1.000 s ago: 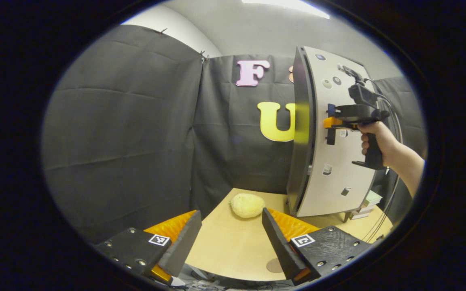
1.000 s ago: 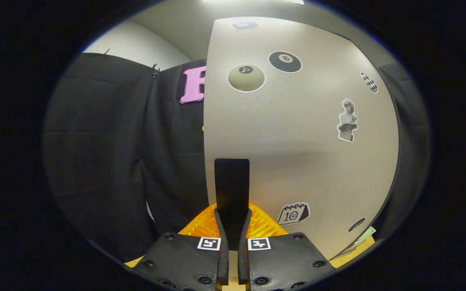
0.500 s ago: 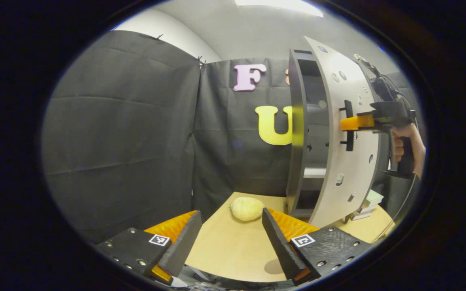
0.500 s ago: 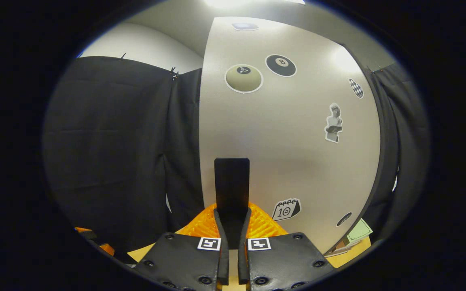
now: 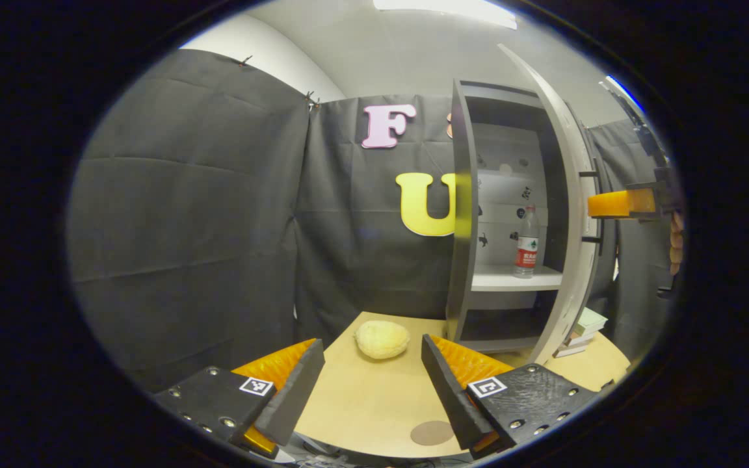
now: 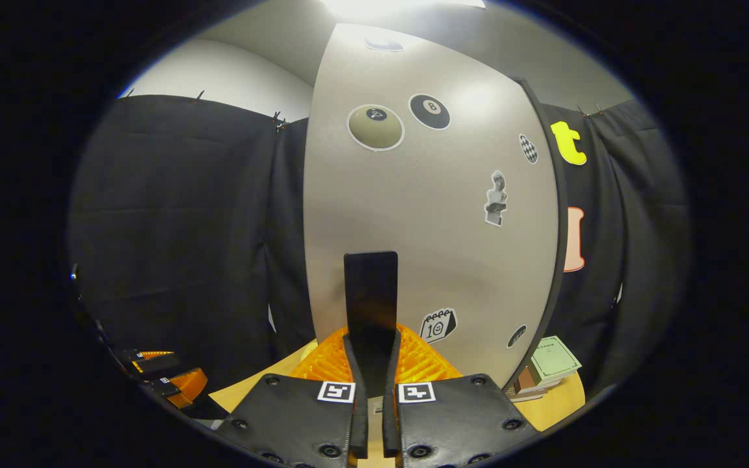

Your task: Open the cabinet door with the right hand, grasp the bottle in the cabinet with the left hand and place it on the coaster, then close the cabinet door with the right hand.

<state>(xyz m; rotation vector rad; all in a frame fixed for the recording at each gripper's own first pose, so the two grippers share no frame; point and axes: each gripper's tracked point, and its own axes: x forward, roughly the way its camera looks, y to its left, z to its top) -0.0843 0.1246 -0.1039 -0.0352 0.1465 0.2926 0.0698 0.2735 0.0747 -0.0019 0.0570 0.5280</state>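
Door-opening step: our right gripper (image 6: 369,383) is clamped on the handle (image 6: 370,296), door (image 6: 433,214) swung wide; next, our left gripper (image 5: 369,380), jaws apart, must reach the bottle (image 5: 526,242) upright on the shelf (image 5: 511,281), then the coaster (image 5: 431,433) at the tabletop's near edge.

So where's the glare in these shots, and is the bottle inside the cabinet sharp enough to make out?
Right gripper view: a ceiling light blows out the top of the pale grey sticker-covered cabinet door, leaving a soft sheen below; the fisheye bows its edges. Left gripper view: lighting is even, the small clear plastic bottle with a red label on the white shelf is recognisable but too small for detail, and the interior beneath sits in shadow.
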